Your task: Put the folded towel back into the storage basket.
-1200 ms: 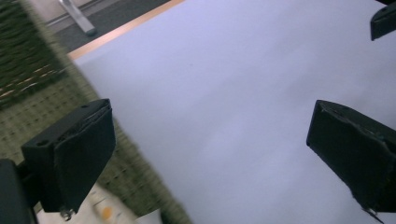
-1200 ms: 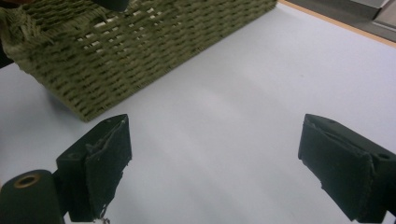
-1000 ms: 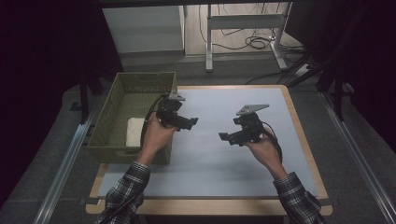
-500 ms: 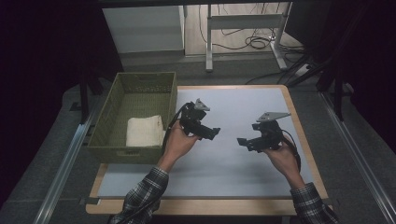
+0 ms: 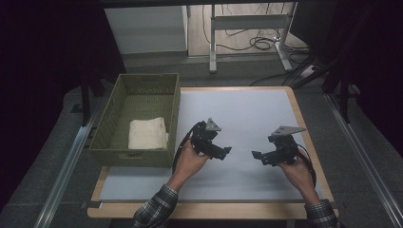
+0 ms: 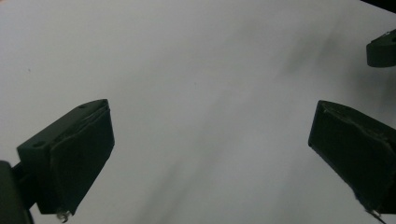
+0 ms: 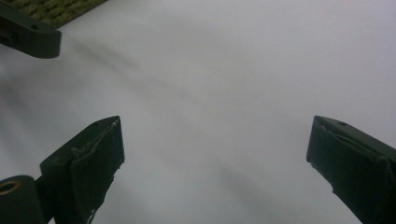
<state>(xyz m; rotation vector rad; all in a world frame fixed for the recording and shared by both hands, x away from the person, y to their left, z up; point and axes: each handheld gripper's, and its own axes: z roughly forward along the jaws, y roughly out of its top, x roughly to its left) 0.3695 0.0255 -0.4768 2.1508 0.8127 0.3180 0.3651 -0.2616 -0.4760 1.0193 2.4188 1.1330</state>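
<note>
My left gripper (image 5: 227,151) hovers low over the white mat (image 5: 242,114), just right of the basket, its tips pointing right. In the left gripper view its jaws (image 6: 210,140) stand wide apart with bare mat between them. My right gripper (image 5: 255,155) is held over the right part of the mat, tips pointing left at the other gripper. Its jaws (image 7: 215,154) have just been opening and stand wide with nothing between them. A folded white towel (image 5: 148,133) lies in the green woven basket (image 5: 134,156).
The basket stands on the table's left side, its near wall at the front. A wooden table edge (image 5: 304,118) frames the mat. Beyond the table are a white cabinet (image 5: 145,28), a metal stand and cables on the floor.
Both hands have drawn back toward the person and sunk lower. The left gripper has moved right, away from the basket; the right gripper has also shifted right.
</note>
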